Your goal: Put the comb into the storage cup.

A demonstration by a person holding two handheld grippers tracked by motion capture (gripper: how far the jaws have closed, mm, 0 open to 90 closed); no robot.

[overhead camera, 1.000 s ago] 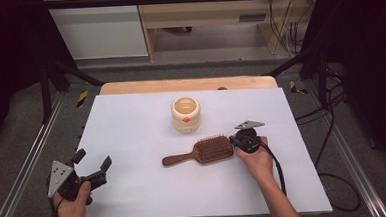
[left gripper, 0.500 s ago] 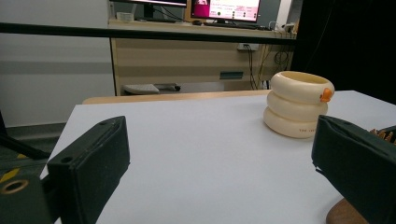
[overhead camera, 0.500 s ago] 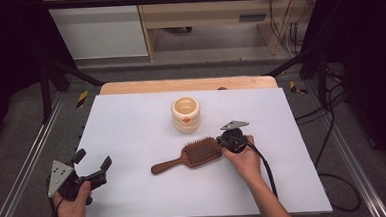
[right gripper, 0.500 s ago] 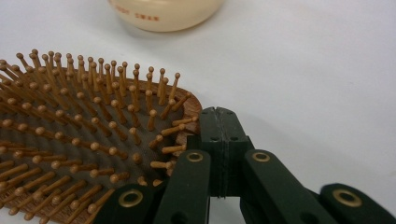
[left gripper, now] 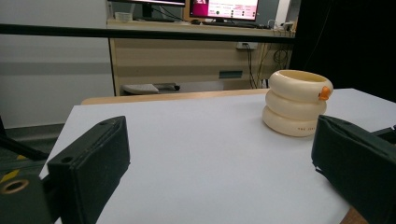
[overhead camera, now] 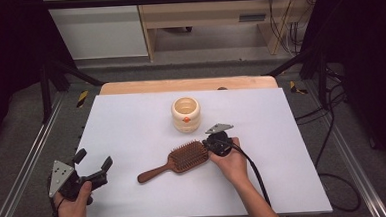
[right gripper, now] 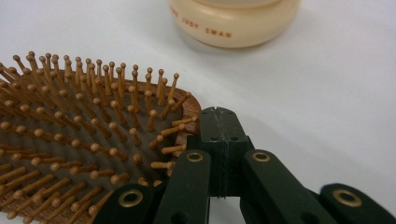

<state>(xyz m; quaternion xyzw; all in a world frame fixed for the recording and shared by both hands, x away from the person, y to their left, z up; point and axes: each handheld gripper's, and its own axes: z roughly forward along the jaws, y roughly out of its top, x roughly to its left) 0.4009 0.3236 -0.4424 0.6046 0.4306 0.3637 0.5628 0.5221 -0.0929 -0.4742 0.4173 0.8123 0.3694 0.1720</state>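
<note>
Wooden paddle hairbrush (overhead camera: 176,162), reddish brown, bristle face up, flat on the white table top (overhead camera: 131,121). It sits right of centre toward the near half; handle runs down-left, broad head up-right. In the right gripper view its rows of round-tipped wooden pins (right gripper: 93,126) stand up off a dark pad.

Right gripper (overhead camera: 214,144): at the head end of the brush, black body against the rim, hand behind it, cable trailing back along the forearm. In its own view the two jaws are pressed flat together, nothing between them, closed tip (right gripper: 219,135) lying beside the brush rim and touching it as far as can be made out. No hold on the brush.

Cream ribbed pot (overhead camera: 186,114), three stacked rings, small orange knob on the side: upright just beyond the brush head, apart from it.

Left gripper (overhead camera: 91,166): near left corner of the table, well apart from brush and pot, held in the hand. Jaws spread wide, nothing in them; bare table top between them in the left gripper view.
</note>
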